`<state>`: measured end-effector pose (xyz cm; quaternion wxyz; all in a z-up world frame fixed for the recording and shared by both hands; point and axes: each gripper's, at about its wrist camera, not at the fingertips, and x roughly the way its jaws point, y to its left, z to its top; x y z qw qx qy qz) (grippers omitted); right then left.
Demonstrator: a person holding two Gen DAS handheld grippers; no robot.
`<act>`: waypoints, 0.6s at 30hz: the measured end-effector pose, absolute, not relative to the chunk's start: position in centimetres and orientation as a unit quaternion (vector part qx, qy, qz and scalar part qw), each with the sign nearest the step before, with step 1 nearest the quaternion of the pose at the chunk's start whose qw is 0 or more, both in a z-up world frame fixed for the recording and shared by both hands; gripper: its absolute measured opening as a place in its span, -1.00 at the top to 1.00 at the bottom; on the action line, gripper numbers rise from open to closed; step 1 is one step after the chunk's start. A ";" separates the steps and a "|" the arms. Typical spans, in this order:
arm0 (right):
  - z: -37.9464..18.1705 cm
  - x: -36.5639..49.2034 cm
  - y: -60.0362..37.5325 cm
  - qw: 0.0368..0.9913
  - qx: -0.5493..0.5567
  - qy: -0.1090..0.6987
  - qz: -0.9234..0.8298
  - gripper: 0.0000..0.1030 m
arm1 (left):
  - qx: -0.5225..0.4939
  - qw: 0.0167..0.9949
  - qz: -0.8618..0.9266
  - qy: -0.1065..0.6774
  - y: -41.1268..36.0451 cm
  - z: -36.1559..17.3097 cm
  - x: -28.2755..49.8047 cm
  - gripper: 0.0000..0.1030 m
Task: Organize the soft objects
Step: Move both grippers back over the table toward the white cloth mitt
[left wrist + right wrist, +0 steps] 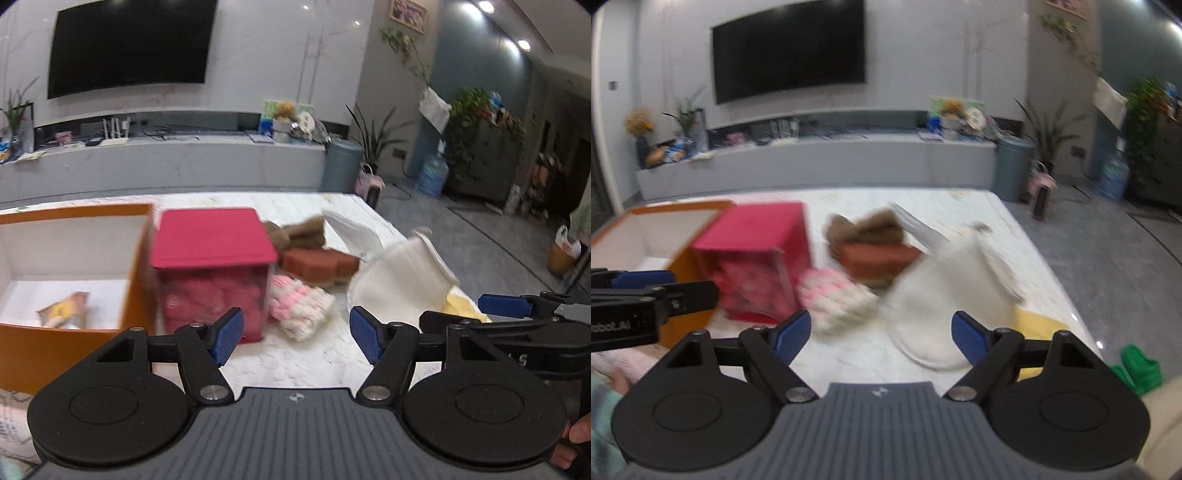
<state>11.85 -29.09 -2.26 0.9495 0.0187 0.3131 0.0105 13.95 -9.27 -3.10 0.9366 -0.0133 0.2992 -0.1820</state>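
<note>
On the white marble table (295, 362) lie a pink-and-white knitted piece (299, 306) (834, 299), a brown plush item (299, 232) (868, 229), a rust-brown sponge-like block (319, 264) (879, 258) and a white cloth (399, 284) (945, 295) over something yellow (461, 304). A clear box with a pink lid (212, 273) (757, 258) holds pink soft things. My left gripper (295, 334) is open and empty, short of the knitted piece. My right gripper (881, 338) is open and empty, before the white cloth; it also shows in the left wrist view (517, 306).
An open orange box (66, 273) (665, 236) with a small packet inside stands left of the pink-lidded box. A green object (1137, 369) lies at the right table edge. A TV wall, low cabinet, bin and plants stand beyond the table.
</note>
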 end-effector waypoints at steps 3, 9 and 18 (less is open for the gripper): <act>-3.5 12.6 -31.4 0.942 0.064 0.330 0.002 -0.59 | 0.000 0.932 -0.191 0.309 -10.7 -4.0 14.7 -0.51; -4.3 14.2 -33.0 0.929 0.112 0.352 -0.015 -0.50 | 0.027 0.928 -0.191 0.319 -12.7 -5.3 15.0 -0.51; -5.2 18.9 -36.5 0.905 0.170 0.382 -0.080 -0.85 | 0.083 0.918 -0.198 0.333 -15.6 -6.3 17.8 -0.51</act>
